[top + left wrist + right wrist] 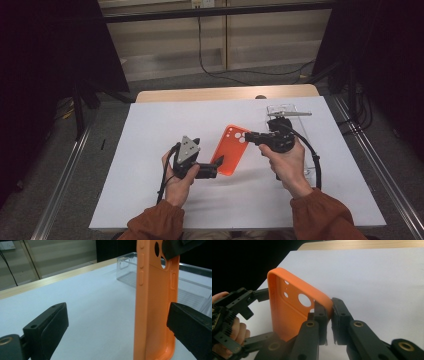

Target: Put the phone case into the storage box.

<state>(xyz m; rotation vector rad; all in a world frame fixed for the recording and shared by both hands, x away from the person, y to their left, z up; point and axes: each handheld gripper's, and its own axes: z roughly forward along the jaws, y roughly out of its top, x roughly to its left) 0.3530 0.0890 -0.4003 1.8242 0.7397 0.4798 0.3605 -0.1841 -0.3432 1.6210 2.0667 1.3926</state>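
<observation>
- While the right gripper (329, 315) pinches the orange phone case (230, 148) at its camera-hole corner, it's held off the white mat (150, 130), mid-table.
- Left gripper (218, 165) has its jaws spread wide around the case's near end, no clamp.
- Clear plastic box (280, 109) sits far right.

Table (150, 96): pale wooden top, far edge bare. White sheet (165, 125): lies flat on it, covering most of the surface. Clear plastic box (281, 110): rests on the sheet, just beyond the right gripper's fingers (250, 137).

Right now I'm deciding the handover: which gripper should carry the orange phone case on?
Right. The right gripper is clamped on the orange phone case's rim; the left gripper stands open around it.
</observation>
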